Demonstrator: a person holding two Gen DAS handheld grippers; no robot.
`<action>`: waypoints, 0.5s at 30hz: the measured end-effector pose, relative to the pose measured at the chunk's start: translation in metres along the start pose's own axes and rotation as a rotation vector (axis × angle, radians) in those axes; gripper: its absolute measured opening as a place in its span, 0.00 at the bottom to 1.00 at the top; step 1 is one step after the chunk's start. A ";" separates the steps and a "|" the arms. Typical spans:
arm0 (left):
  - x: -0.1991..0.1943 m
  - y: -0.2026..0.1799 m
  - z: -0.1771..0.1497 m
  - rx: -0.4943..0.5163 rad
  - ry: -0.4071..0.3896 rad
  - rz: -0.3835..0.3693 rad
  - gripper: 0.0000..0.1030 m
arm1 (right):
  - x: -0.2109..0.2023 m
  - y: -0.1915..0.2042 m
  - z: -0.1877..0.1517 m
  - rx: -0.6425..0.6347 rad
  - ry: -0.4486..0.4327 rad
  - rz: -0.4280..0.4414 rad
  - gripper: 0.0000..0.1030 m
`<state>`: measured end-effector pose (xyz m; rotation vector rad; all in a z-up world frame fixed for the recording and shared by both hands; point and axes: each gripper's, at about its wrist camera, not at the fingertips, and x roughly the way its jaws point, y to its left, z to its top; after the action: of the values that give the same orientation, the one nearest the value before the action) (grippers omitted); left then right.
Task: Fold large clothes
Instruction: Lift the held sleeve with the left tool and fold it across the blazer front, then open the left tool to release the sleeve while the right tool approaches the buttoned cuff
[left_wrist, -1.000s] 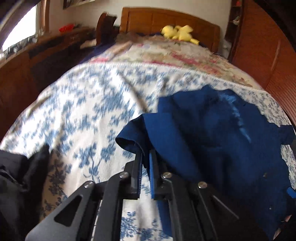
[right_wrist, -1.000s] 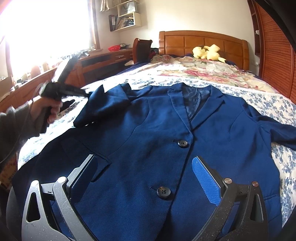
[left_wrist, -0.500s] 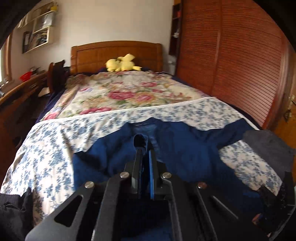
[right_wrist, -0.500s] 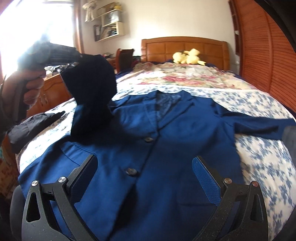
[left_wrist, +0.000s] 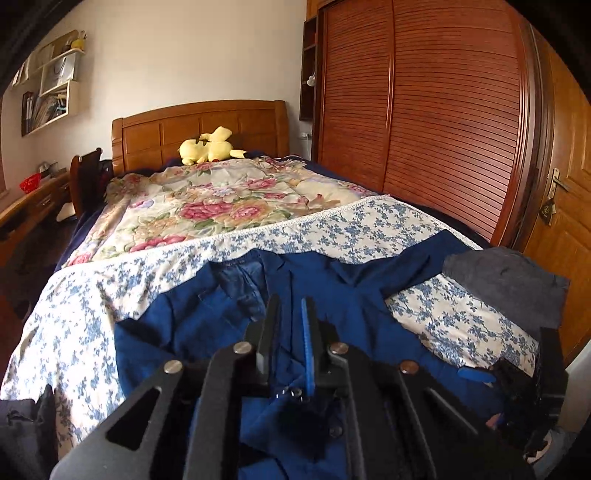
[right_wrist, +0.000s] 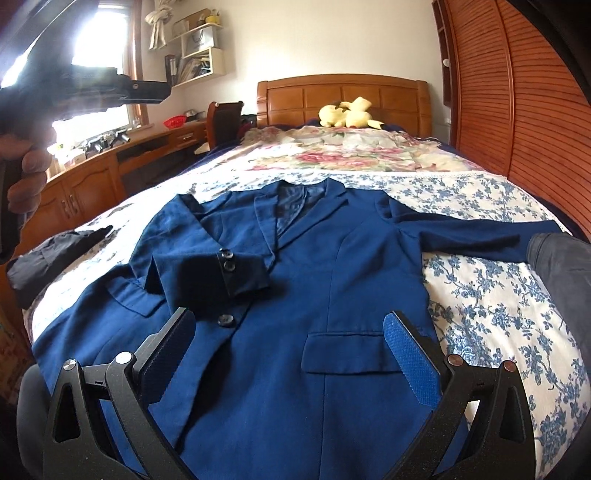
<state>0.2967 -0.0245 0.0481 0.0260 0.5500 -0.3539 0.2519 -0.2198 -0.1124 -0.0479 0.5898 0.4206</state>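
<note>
Bedroom bed (right_wrist: 480, 295) carries a blue jacket (right_wrist: 332, 280) lying face up. Left sleeve (right_wrist: 207, 273) is folded across the chest; right sleeve (right_wrist: 472, 236) remains outstretched. Left hand-held gripper (left_wrist: 290, 332) is opening, nothing between its jaws; right hand-held gripper (right_wrist: 288, 354) is spread wide and empty.

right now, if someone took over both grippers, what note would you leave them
Left gripper: jaws opening, a narrow gap, nothing between them; it is raised above the blue blazer.
Right gripper: wide open, empty, hovering over the blazer's lower front.
Blazer: face up on the floral bedsheet, buttoned, collar toward the headboard.
Done: one sleeve is folded across the chest, cuff near the middle buttons.
Left: the other sleeve lies stretched out sideways toward a grey garment; fold it in, then fold the body.
</note>
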 end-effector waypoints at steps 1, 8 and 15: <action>-0.002 0.003 -0.006 -0.001 -0.002 0.006 0.12 | 0.001 0.002 0.000 -0.004 0.005 0.000 1.00; -0.004 0.035 -0.060 -0.044 -0.008 0.066 0.26 | 0.018 0.014 0.000 -0.040 0.033 0.002 1.00; 0.004 0.070 -0.115 -0.106 -0.023 0.150 0.29 | 0.044 0.020 0.008 -0.071 0.065 -0.010 1.00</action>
<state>0.2651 0.0539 -0.0572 -0.0393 0.5396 -0.1783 0.2814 -0.1837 -0.1283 -0.1328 0.6388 0.4316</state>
